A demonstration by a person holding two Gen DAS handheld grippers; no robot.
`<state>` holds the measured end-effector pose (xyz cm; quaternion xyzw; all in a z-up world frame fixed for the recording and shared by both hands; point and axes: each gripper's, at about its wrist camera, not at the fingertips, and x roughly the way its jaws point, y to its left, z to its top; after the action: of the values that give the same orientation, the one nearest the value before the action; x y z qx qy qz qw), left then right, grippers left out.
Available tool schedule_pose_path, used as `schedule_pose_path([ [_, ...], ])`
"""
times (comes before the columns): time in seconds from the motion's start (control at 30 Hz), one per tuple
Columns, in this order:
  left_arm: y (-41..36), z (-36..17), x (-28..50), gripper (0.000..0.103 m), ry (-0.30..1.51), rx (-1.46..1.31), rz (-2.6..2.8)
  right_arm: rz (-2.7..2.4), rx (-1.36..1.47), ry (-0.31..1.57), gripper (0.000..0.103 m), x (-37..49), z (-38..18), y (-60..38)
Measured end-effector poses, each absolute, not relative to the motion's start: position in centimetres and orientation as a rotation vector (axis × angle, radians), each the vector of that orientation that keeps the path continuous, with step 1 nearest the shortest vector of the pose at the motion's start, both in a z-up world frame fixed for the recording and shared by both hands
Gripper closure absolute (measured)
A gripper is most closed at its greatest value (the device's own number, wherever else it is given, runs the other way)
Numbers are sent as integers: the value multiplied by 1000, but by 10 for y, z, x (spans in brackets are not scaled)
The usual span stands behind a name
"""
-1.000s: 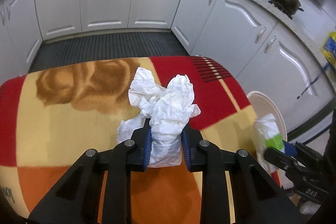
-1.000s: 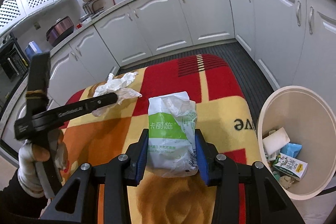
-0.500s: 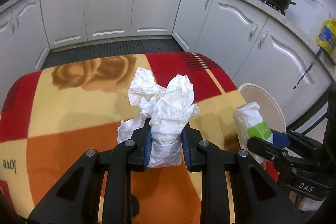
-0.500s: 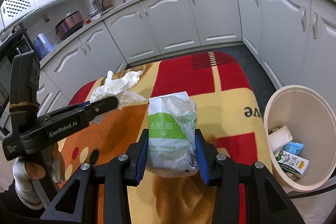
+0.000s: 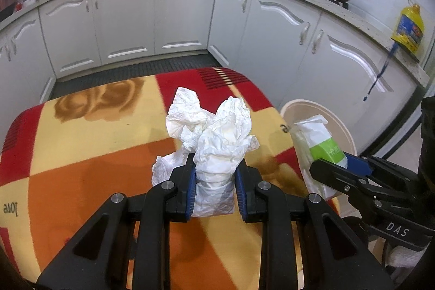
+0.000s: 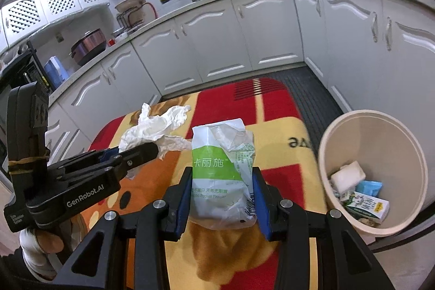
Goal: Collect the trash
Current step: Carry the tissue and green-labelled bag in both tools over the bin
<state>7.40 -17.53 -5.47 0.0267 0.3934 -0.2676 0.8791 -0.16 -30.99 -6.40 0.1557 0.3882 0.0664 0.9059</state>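
Two claws carry rubbish above a surface covered in a red, orange and yellow patterned cloth, each already loaded. The left claw is pinched narrow on a crumpled wad of white tissue paper, its blue pads squeezing the wad's lower end while the loose folds bloom up beyond the tips. The right claw stands at a middling gap, clamped on a crinkled clear-and-green plastic tissue packet that sits upright between its pads.

Both loads look featherlight and soft. The paper should compress freely and is unlikely to slip, though a trailing flap could snag or tear. The packet's film appears slick and largely empty, so a hold across its fuller lower half, as taken now, seems safest.

A round cream plastic waste bin, already holding cartons and wrappers, stands to the right of the right claw, just past the surface's edge, and looks like the likely drop point for both.
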Motion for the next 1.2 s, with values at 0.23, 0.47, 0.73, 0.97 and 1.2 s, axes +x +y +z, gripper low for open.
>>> schedule_pose_path([
  [0.23, -201, -52, 68, 81, 819, 75, -601, 85, 344, 798, 64, -15, -64, -333],
  [0.47, -225, -51, 64, 81, 818, 97, -643, 42, 352, 792, 64, -24, -63, -353],
  [0.73, -262, -57, 63, 81, 853, 111, -706, -23, 377, 793, 64, -36, -67, -381],
  [0.97, -301, -66, 66, 81, 896, 125, -773, -89, 407, 809, 64, -42, -77, -413],
  [1.2, -343, -78, 74, 81, 946, 141, -824, -160, 447, 837, 63, -47, -95, -450],
])
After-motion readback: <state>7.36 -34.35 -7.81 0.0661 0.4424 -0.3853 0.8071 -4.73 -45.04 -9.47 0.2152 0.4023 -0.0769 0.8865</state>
